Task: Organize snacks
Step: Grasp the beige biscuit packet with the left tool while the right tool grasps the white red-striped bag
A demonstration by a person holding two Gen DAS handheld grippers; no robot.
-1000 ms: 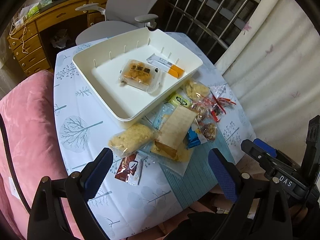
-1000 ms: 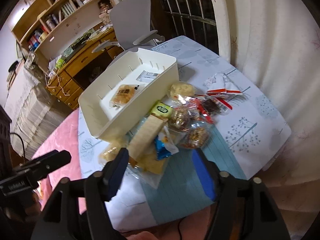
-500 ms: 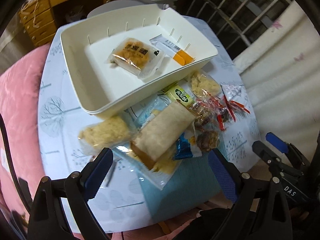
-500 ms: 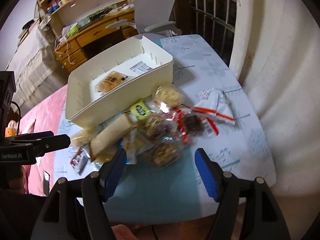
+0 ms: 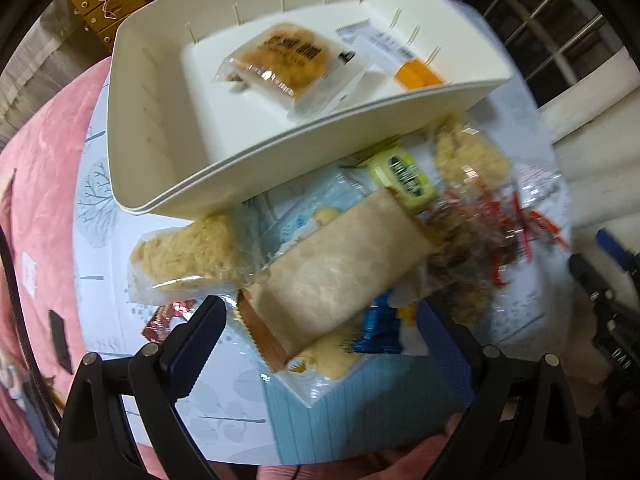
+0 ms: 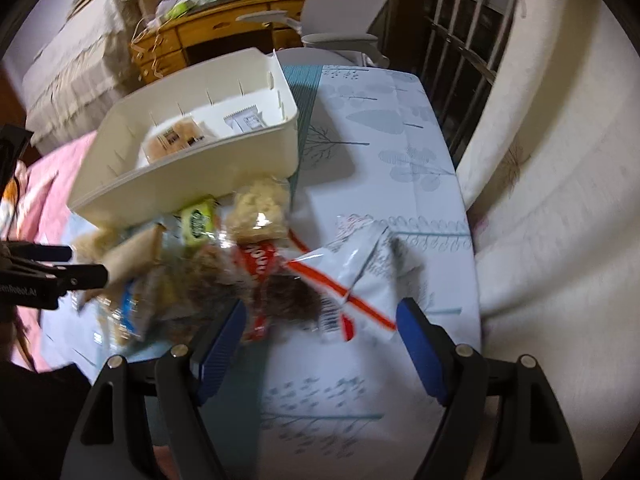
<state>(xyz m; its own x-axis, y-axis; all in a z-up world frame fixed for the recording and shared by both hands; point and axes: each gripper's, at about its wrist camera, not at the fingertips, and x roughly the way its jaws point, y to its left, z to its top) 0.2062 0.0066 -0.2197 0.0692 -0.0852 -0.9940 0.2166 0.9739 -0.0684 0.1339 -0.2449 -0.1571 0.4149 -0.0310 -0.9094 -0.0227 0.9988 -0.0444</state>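
A white bin (image 5: 280,152) (image 6: 192,184) sits on the table and holds an orange pastry packet (image 5: 286,62) and a white-and-orange packet (image 5: 400,60). Loose snacks lie in front of it. My left gripper (image 5: 320,332) is open just above a long beige wrapped bar (image 5: 340,276), with a crumbly cake packet (image 5: 188,256) to its left. My right gripper (image 6: 320,332) is open over a white-and-red packet (image 6: 360,276) and a dark snack packet (image 6: 292,296). A green packet (image 5: 404,176) (image 6: 196,222) lies by the bin.
The table has a tree-print cloth (image 6: 380,140) and a blue mat (image 5: 360,412). A pink sofa (image 5: 40,200) is on the left, a grey office chair (image 6: 344,0) and a wooden desk (image 6: 224,36) behind, and a curtain (image 6: 560,200) on the right.
Both grippers have come down and closer to the snack pile. The left one now hangs over the beige bar, the right one over the white-and-red packet. Both stay open.
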